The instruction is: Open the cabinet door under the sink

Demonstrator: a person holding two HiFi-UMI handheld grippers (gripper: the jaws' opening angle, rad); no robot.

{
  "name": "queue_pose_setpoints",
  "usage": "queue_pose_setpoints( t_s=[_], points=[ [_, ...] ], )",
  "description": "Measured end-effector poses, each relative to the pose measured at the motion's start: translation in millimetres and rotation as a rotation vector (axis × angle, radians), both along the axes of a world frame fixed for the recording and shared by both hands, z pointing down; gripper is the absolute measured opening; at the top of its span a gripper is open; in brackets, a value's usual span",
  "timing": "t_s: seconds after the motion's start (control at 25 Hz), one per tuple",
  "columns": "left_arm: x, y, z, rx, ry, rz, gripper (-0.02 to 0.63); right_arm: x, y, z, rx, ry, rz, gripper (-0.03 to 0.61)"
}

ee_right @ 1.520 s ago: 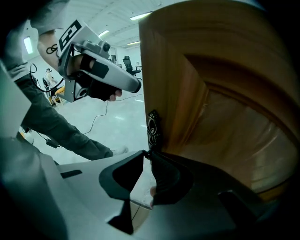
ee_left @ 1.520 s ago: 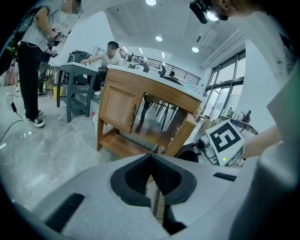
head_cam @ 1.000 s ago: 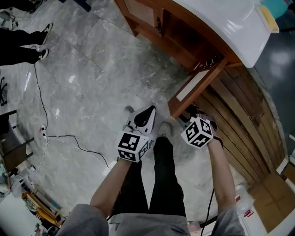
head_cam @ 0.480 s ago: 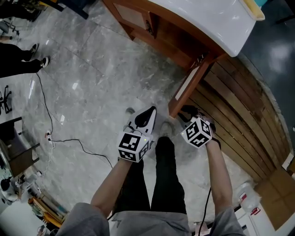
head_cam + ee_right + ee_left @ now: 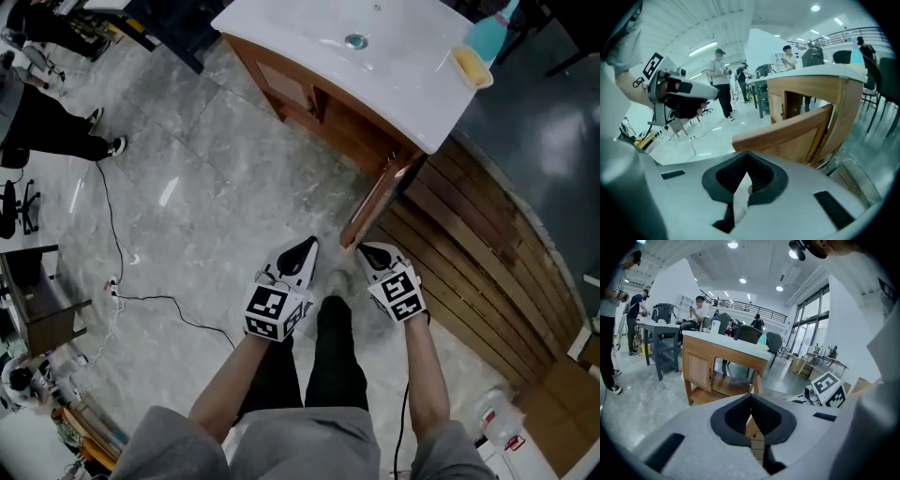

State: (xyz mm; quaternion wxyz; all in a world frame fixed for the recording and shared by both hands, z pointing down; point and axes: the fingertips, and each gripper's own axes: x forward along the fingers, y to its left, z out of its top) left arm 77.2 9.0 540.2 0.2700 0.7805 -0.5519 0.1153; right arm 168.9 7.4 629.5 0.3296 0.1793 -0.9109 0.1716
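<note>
From the head view we look down on a white sink (image 5: 403,56) set on a wooden cabinet (image 5: 342,111), with a yellow sponge (image 5: 472,66) and a teal bottle (image 5: 489,36) at its far corner. The cabinet's right door (image 5: 378,200) stands swung wide out over the grey floor (image 5: 206,187), while the left door beside it is closed. We hold the left tool (image 5: 302,248) and the right tool (image 5: 368,253) side by side above our legs, both pointing toward the cabinet. The right tool's tip is just beside the door's free end, though we cannot tell whether they touch. Wooden planks (image 5: 478,244) cover the floor on our right, and a black cable (image 5: 159,300) trails across the floor on our left. In the left gripper view the jaws are pressed together with nothing between them. Beyond them we see the cabinet front, its closed door and the swung-out door edge-on, with the right tool's marker cube off to the right. In the right gripper view the jaws are likewise clenched on nothing. The open door's top edge runs across just ahead of them, and the left tool shows at the upper left.
</note>
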Motion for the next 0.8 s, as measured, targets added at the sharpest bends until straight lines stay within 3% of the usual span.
queue_pose_setpoints(
  t_s=[0.32,0.8],
  points=[
    [-11,5,-79,0.072,-0.002,0.043,0.008,-17,-1,-111,0.037,-0.175,0.201,0.009],
    [-26,18,-171,0.163,-0.004,0.082,0.008,-43,5,-232,0.107,-0.355,0.361,0.009]
  ],
)
